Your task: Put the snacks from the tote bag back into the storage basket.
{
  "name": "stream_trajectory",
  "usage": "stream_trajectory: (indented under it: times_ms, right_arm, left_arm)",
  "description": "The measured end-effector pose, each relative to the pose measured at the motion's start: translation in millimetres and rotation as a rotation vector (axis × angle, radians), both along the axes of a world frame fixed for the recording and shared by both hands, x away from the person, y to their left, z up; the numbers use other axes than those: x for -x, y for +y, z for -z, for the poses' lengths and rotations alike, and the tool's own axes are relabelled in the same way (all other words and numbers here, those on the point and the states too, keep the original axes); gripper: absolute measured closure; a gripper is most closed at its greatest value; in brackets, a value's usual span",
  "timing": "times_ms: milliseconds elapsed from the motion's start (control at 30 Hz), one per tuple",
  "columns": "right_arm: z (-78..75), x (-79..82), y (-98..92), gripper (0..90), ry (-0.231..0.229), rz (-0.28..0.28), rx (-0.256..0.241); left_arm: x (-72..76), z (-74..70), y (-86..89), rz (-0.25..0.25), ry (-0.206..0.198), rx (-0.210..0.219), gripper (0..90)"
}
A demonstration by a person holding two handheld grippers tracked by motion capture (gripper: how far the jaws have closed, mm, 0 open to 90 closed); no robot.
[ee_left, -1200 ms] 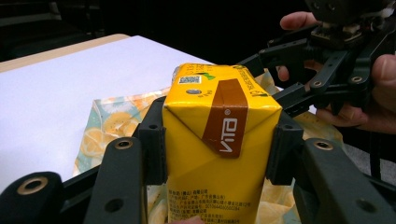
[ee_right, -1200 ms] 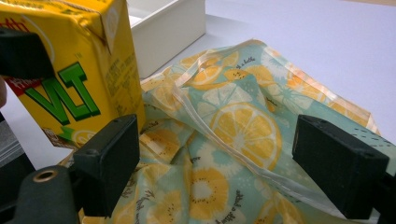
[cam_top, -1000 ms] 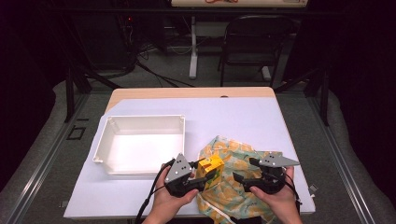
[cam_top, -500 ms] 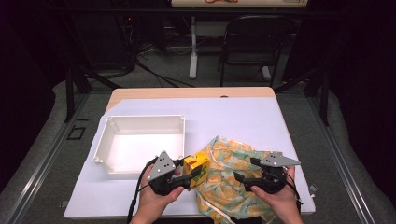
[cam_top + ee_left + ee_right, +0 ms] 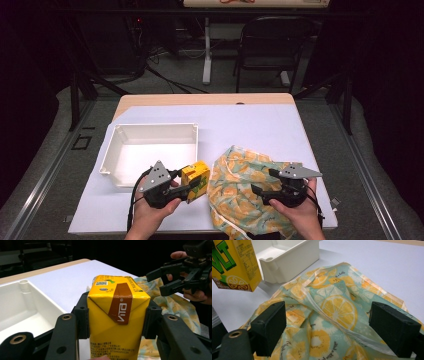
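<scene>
Open counter (image 5: 250,125) runs from 12 to 2 o'clock, free to pass. The white bin (image 5: 150,150) blocks 10 o'clock; the fruit-print bag (image 5: 245,195) sprawls at 5 o'clock. Between them, a narrow bare lane holds the carton (image 5: 195,181).

Yellow VITA drink carton (image 5: 195,180), upright, clamped off the table, between white bin and lemon-print bag

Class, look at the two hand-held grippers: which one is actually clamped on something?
The left hand-held gripper: its jaws squeeze the yellow drink carton from both sides. The right hand-held gripper hangs open above the lemon-print cloth bag.
</scene>
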State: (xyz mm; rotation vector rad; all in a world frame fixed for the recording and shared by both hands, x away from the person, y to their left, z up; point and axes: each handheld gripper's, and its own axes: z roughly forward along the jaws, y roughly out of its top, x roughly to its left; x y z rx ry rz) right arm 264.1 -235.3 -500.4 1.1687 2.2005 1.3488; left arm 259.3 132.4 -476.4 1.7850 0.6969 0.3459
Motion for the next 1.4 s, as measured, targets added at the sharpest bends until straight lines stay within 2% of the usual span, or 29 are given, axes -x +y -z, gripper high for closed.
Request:
stream_trajectory:
  times_ms: [100, 200, 267, 300, 433, 500, 567, 600, 667, 1100, 1267, 1400]
  right_arm:
    - [-0.1, -0.3, 0.0, 13.8, 0.000, 0.003, 0.000]
    - [-0.1, -0.5, -0.5, 13.2, 0.005, -0.003, 0.003]
    - [0.1, -0.6, -0.3, 13.0, 0.005, -0.002, 0.005]
    - [0.1, -0.5, 0.0, 12.9, 0.004, -0.003, 0.005]
    - [-0.8, 0.8, 1.5, 12.4, -0.007, -0.011, 0.002]
    - [-0.9, 1.1, 1.7, 12.0, -0.008, -0.020, 0.010]
    - [-0.5, 0.7, 1.7, 12.0, -0.006, -0.022, 0.011]
    - [-0.4, 0.6, 1.7, 12.0, -0.006, -0.021, 0.011]
    - [-0.2, 0.4, 1.9, 11.9, -0.006, -0.020, 0.011]
    - [-0.2, 0.5, -0.6, 11.8, -0.009, -0.016, 0.004]
    - [-0.4, -0.3, -3.1, 11.8, -0.011, -0.014, 0.005]
    - [-0.5, -0.1, -3.0, 11.8, -0.011, -0.014, 0.005]
  left_arm:
    - [-1.3, 0.9, 6.1, -0.021, -0.001, 0.003, 53.0]
    - [-1.1, 3.2, 13.0, -0.021, 0.011, 0.003, 53.0]
    - [-0.5, 4.8, 16.2, -0.053, 0.009, 0.001, 53.0]
    - [-1.7, 4.8, 19.2, -0.035, 0.014, 0.003, 53.0]
    - [-1.7, 4.3, 26.4, -0.047, 0.014, -0.005, 53.0]
    - [-1.4, 5.3, 31.6, -0.057, 0.013, -0.011, 52.9]
    - [-1.7, 6.2, 36.9, -0.070, 0.016, 0.002, 53.0]
    - [-1.7, 6.4, 38.8, -0.093, 0.011, 0.006, 53.0]
    - [-3.1, 5.5, 42.5, -0.080, 0.014, 0.003, 53.0]
    - [-9.2, 7.8, 63.7, -0.145, 0.016, 0.007, 53.0]
    - [-15.9, 10.3, 71.3, -0.173, 0.017, 0.023, 53.0]
    - [-24.6, 13.1, 70.5, -0.183, 0.018, 0.022, 53.0]
